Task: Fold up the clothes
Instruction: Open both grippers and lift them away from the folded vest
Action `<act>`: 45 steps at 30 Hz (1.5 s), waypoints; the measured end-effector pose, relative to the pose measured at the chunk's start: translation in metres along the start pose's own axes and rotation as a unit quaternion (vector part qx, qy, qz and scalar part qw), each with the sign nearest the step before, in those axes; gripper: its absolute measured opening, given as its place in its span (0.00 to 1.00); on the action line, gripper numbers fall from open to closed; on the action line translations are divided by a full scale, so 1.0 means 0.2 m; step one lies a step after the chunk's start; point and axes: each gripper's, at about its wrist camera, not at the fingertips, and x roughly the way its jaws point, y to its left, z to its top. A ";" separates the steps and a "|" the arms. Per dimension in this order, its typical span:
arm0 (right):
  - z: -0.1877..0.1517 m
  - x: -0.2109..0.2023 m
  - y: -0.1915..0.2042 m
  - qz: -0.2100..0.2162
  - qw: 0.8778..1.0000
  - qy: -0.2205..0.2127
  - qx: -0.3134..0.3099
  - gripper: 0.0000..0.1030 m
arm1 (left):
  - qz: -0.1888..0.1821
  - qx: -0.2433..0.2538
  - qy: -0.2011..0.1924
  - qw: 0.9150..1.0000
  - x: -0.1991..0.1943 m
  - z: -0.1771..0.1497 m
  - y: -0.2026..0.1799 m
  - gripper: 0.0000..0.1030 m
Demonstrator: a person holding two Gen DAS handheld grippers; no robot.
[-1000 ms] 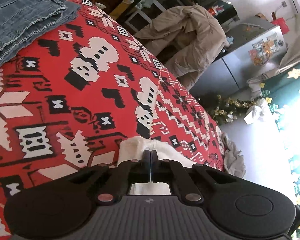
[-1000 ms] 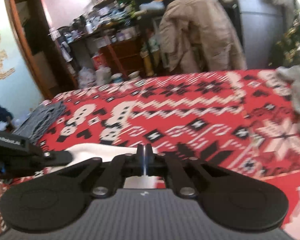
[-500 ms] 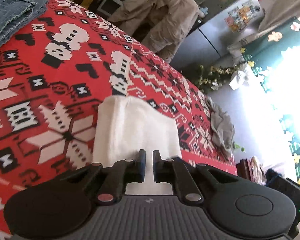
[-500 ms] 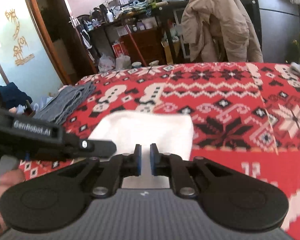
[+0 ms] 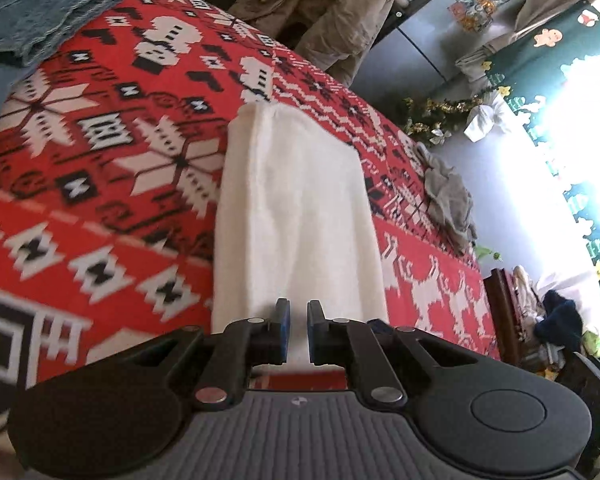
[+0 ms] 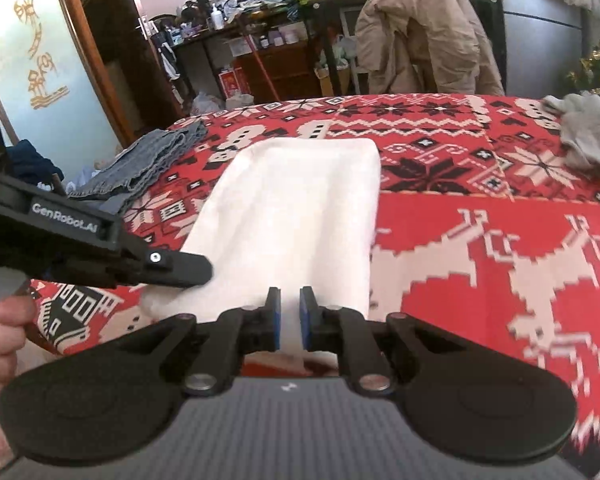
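Both grippers' fingers [image 5: 283,330] narrowly parted over white cloth [image 5: 296,216]; denim [image 6: 148,160], grey garment [image 6: 592,140] nearby.

right gripper [image 6: 289,318]: jaws a bit apart, blue pads showing, hanging over the near end of the white cloth, nothing pinched between them
white cloth [image 6: 296,208]: folded into a long strip, lying flat and running away from the camera
blanket [image 6: 480,216]: red knit-pattern cover with white reindeer and snowflakes, everything sits on it
left gripper [image 6: 196,268]: comes in from the left, tip right at the cloth's near left edge, can't tell if it's open
hand [image 6: 0,344]: bottom left, wrapped round the handle
denim [image 6: 148,160]: folded, far left of the cloth
grey garment [image 6: 588,140]: crumpled, far right
tan jacket [image 6: 420,36]: draped over something behind the bed
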 end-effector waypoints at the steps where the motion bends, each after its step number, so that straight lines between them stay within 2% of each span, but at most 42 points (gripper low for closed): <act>1: -0.02 -0.02 0.00 -0.001 1.000 -0.002 0.003 0.11 | 0.003 0.003 -0.002 1.000 -0.01 -0.02 0.00 0.09; 2: -0.04 -0.04 0.01 -0.002 1.000 -0.005 0.006 0.11 | 0.007 0.007 -0.005 1.000 -0.02 -0.04 -0.01 0.09; 4: -0.08 -0.09 0.02 -0.005 1.000 -0.014 0.011 0.12 | 0.011 0.015 -0.016 1.000 -0.04 -0.07 -0.03 0.15; 5: -0.10 -0.11 0.02 -0.007 1.000 -0.020 0.012 0.12 | 0.010 0.017 -0.024 0.999 -0.06 -0.09 -0.04 0.24; 6: -0.12 -0.14 0.03 -0.010 0.999 -0.027 0.014 0.13 | 0.014 0.024 -0.034 0.999 -0.07 -0.11 -0.06 0.29; 8: -0.14 -0.17 0.03 -0.014 0.999 -0.033 0.017 0.14 | 0.035 0.045 -0.053 0.997 -0.09 -0.15 -0.11 0.30; 10: -0.17 -0.20 0.04 -0.019 0.999 -0.044 0.020 0.22 | 0.050 0.062 -0.069 0.994 -0.10 -0.20 -0.15 0.30; 16: -0.19 -0.27 0.04 -0.051 0.995 -0.087 0.019 0.21 | 0.062 0.071 -0.099 0.991 -0.10 -0.23 -0.18 0.29; 18: -0.17 -0.25 0.02 -0.049 0.994 -0.092 0.030 0.16 | 0.066 0.070 -0.101 0.990 -0.08 -0.22 -0.18 0.29; 20: -0.14 -0.22 0.00 -0.044 0.994 -0.091 0.039 0.11 | 0.070 0.068 -0.103 0.990 -0.06 -0.21 -0.18 0.30; 27: -0.01 0.00 -0.04 -0.059 0.994 -0.075 0.050 0.10 | 0.070 0.060 -0.101 0.991 0.00 -0.17 -0.17 0.30; 29: 0.04 0.06 -0.07 -0.058 0.994 -0.075 0.063 0.10 | 0.066 0.056 -0.099 0.991 0.00 -0.16 -0.16 0.30; 30: 0.06 0.09 -0.08 -0.060 0.993 -0.075 0.062 0.07 | 0.064 0.054 -0.098 0.992 0.00 -0.16 -0.16 0.30; 35: 0.14 0.15 -0.15 -0.067 0.991 -0.089 0.078 0.07 | 0.063 0.054 -0.098 0.992 0.00 -0.16 -0.15 0.30; 37: 0.15 0.12 -0.19 -0.077 0.987 -0.100 0.099 0.13 | 0.063 0.059 -0.098 0.991 0.00 -0.16 -0.16 0.31; 40: 0.11 0.02 -0.28 -0.076 0.980 -0.106 0.147 0.13 | 0.064 0.059 -0.096 0.992 0.00 -0.16 -0.17 0.35; 42: 0.07 -0.03 -0.30 -0.081 0.979 -0.105 0.152 0.15 | 0.070 0.060 -0.095 0.991 -0.01 -0.17 -0.18 0.36; 43: 0.05 -0.06 -0.30 -0.085 0.979 -0.105 0.151 0.23 | 0.073 0.064 -0.095 0.991 -0.01 -0.18 -0.19 0.36; 45: 0.01 -0.12 -0.30 -0.088 0.980 -0.104 0.146 0.29 | 0.082 0.071 -0.096 0.989 -0.02 -0.19 -0.20 0.36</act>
